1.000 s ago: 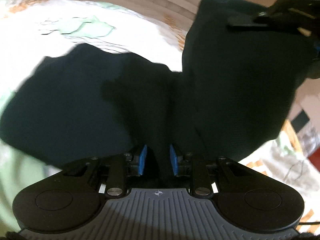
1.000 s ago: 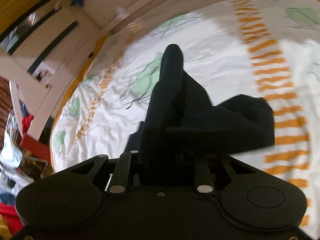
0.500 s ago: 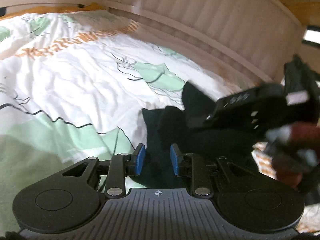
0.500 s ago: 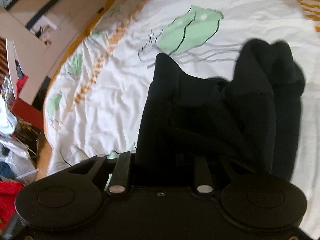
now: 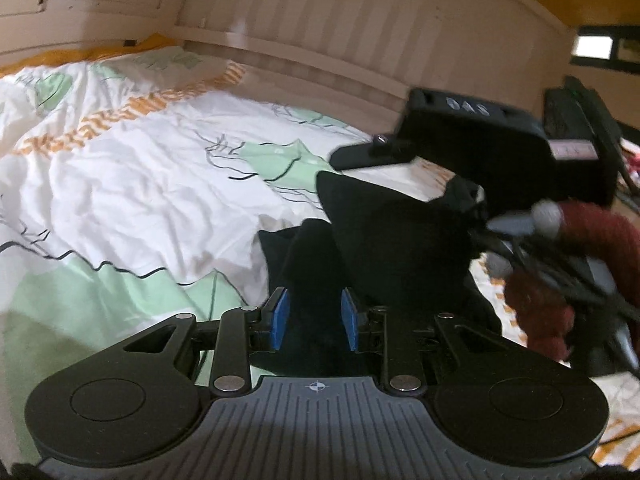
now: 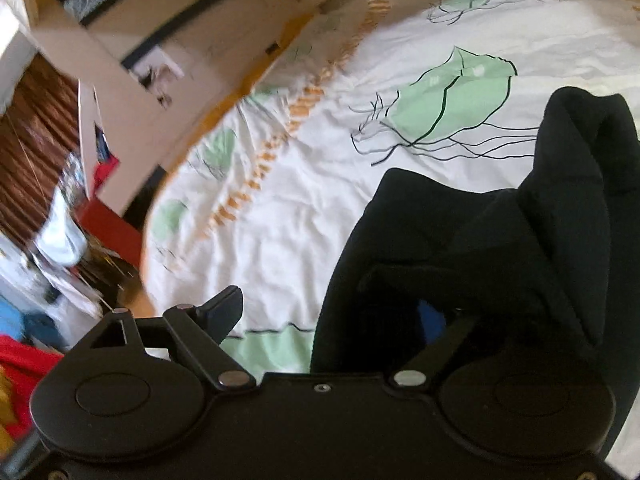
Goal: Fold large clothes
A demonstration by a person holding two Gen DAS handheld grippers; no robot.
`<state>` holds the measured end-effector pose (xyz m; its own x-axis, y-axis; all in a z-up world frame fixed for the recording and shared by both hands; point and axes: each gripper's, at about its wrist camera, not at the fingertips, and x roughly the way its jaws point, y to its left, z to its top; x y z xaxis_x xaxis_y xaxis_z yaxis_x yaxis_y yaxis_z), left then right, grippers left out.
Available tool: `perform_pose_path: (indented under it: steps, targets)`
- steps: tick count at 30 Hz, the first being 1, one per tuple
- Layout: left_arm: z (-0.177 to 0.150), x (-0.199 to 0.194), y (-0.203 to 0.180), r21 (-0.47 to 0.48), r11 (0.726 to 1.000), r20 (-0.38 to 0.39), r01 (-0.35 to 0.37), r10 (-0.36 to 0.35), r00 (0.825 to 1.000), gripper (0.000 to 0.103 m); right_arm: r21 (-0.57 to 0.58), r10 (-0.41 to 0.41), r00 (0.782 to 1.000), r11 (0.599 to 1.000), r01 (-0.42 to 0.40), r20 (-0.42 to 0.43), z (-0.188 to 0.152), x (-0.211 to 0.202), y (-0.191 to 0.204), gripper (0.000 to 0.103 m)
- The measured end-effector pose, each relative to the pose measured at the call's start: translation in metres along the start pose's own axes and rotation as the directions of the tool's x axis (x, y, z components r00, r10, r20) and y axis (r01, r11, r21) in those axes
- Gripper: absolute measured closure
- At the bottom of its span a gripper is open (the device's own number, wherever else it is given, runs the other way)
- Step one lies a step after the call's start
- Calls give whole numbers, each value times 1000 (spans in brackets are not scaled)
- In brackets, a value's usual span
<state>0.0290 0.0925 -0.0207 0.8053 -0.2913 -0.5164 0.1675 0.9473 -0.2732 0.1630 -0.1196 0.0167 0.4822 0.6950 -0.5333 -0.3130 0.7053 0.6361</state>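
A black garment [image 5: 384, 236] lies bunched on the bed with its near edge raised. My left gripper [image 5: 313, 320] is shut on a fold of it between the blue pads [image 5: 280, 318]. In the right wrist view the same garment [image 6: 500, 248] drapes over the right side of my right gripper [image 6: 332, 312], whose jaws stand wide open; the left finger [image 6: 224, 308] is bare and the right finger is mostly hidden by cloth. The right gripper also shows in the left wrist view [image 5: 472, 148], held by a hand in a dark red sleeve.
The bed [image 5: 132, 184] has a white cover with green leaf shapes and orange stripes. A ribbed beige headboard [image 5: 360, 40] runs behind it. Past the bed edge are cardboard boxes [image 6: 132, 40] and floor clutter [image 6: 48, 248].
The right gripper has opened and let go of the garment, which now drapes over it. The garment has come down onto the bed. The left gripper still holds its fold.
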Motion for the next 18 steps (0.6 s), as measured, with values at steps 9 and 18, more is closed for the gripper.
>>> perform_pose_path:
  steps: [9, 18]
  targets:
    - [-6, 1, 1, 16, 999, -37, -28, 28, 999, 75, -66, -35, 990, 997, 26, -137, 4, 25, 27, 2]
    - [-2, -3, -15, 82, 996, -25, 20, -18, 1000, 75, 88, 255, 963, 965, -247, -84, 25, -14, 20, 2]
